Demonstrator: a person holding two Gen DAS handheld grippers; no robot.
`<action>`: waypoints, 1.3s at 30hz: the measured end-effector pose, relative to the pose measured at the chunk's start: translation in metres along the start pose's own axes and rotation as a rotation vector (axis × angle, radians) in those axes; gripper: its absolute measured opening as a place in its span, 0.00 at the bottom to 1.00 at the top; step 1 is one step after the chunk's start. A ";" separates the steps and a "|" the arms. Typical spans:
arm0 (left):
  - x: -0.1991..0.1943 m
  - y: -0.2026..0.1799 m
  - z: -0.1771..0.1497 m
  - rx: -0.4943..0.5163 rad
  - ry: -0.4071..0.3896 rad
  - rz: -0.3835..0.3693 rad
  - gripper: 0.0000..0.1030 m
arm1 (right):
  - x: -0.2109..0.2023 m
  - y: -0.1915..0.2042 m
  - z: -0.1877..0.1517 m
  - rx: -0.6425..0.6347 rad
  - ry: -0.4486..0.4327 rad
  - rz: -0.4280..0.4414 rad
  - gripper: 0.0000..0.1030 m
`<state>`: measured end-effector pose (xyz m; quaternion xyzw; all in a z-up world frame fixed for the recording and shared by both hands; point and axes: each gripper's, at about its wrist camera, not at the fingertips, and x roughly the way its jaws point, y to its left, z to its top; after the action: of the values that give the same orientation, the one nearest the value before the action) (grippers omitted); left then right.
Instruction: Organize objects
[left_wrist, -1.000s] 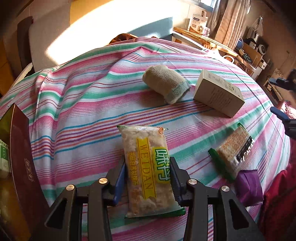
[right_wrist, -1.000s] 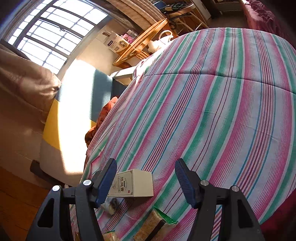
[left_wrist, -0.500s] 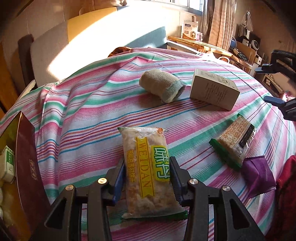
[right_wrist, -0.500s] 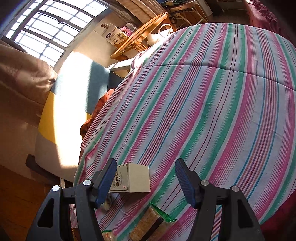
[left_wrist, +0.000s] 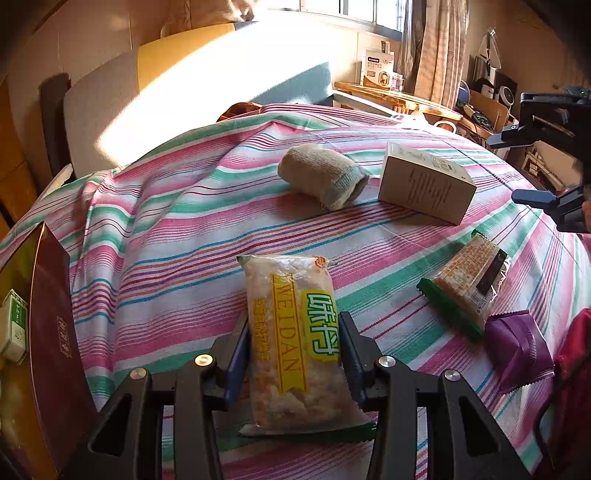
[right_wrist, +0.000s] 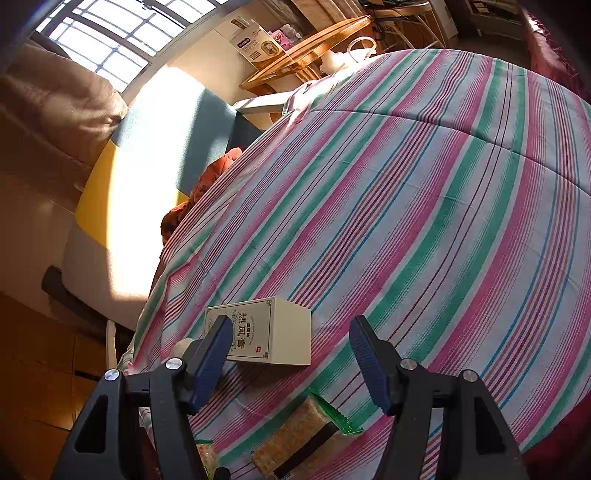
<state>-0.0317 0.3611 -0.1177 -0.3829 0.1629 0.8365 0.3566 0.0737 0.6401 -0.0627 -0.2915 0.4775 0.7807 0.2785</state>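
1. Gripping the WEIDAN snack pack (left_wrist: 295, 343) at bottom centre, the left hand-held gripper (left_wrist: 295, 350) has both pads against its sides.
2. The right hand-held gripper (right_wrist: 288, 354) stands wide and empty above the striped bed cover (right_wrist: 424, 206), with the white box (right_wrist: 258, 334) just beyond it.
3. Loose on the bed: rolled sock (left_wrist: 321, 175), cracker pack (left_wrist: 465, 280), purple packet (left_wrist: 517, 347); most sorting looks undone.
4. At the left edge, a dark red box (left_wrist: 51, 332) holds a small green-and-white carton (left_wrist: 14, 328).

We count three snack packets: a yellow-labelled one (left_wrist: 295, 343), a green-edged one (left_wrist: 465, 284) and a purple one (left_wrist: 517, 350). One rolled sock (left_wrist: 321, 175), one cream box (left_wrist: 424, 184), one dark red box (left_wrist: 48, 332).
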 end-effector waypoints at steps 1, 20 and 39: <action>0.000 0.000 -0.001 0.000 -0.002 0.000 0.44 | -0.001 0.000 0.000 -0.001 -0.002 0.002 0.64; 0.000 0.002 -0.002 -0.008 -0.011 -0.011 0.44 | -0.042 -0.024 0.021 0.142 -0.190 0.116 0.72; 0.000 0.003 -0.002 -0.015 -0.013 -0.020 0.44 | -0.013 0.001 0.011 -0.015 -0.044 0.086 0.72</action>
<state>-0.0330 0.3576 -0.1188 -0.3818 0.1504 0.8366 0.3629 0.0793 0.6472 -0.0490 -0.2555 0.4775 0.8017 0.2528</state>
